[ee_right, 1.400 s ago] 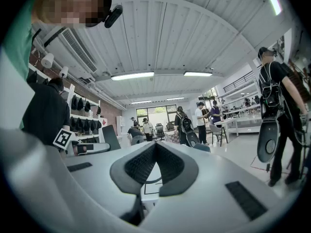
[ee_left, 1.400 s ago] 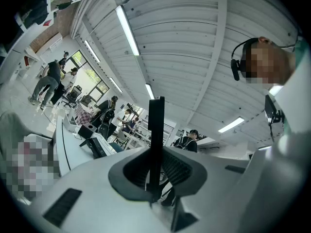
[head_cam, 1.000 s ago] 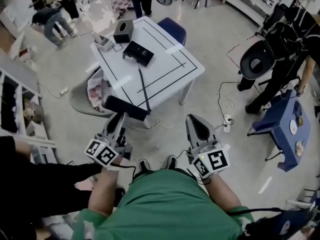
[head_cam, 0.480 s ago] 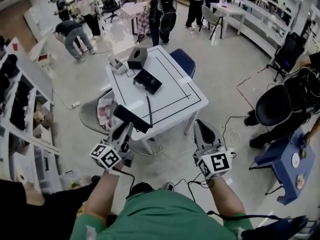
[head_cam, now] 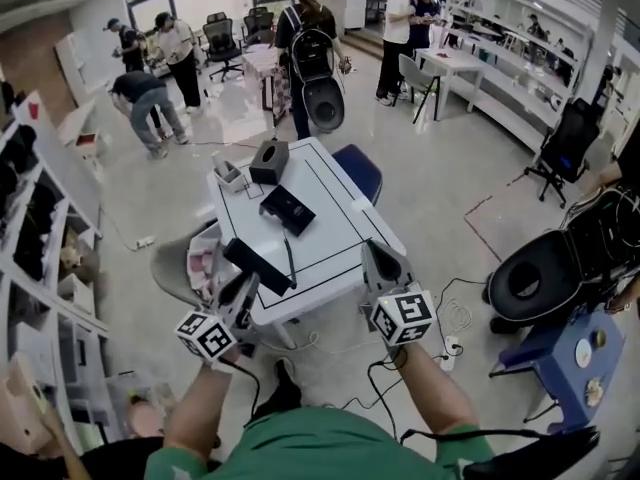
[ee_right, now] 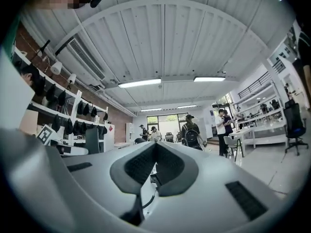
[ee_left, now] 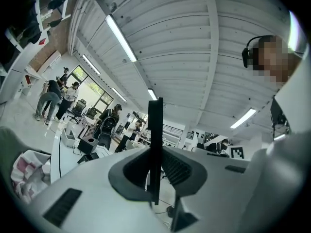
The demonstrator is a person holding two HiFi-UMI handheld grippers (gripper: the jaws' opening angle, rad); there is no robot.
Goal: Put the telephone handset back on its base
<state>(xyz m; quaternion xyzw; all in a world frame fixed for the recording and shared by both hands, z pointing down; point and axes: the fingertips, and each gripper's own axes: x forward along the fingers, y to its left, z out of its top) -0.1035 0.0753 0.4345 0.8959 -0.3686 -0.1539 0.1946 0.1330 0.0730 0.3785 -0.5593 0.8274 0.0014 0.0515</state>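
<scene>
The black telephone base (head_cam: 287, 209) sits on the white table (head_cam: 340, 238), left of its middle. My left gripper (head_cam: 245, 283) is shut on the black handset (head_cam: 258, 266) and holds it over the table's near left edge. A dark cord (head_cam: 291, 258) runs from the handset towards the base. In the left gripper view the handset (ee_left: 155, 149) stands edge-on between the pads of the left gripper (ee_left: 155, 152). My right gripper (head_cam: 375, 258) hangs at the near right edge, shut and empty. In its own view the right gripper (ee_right: 155, 147) has its pads touching.
A black tissue box (head_cam: 269, 161) and a small tray (head_cam: 230, 176) stand at the table's far left corner. A blue chair (head_cam: 358, 168) is behind the table, a grey chair with cloth (head_cam: 190, 258) to its left. Shelves line the left wall. Cables (head_cam: 455, 318) lie on the floor.
The table has come nearer and both grippers now hang at its near edge. The left gripper still holds the handset; the right one stays shut.
</scene>
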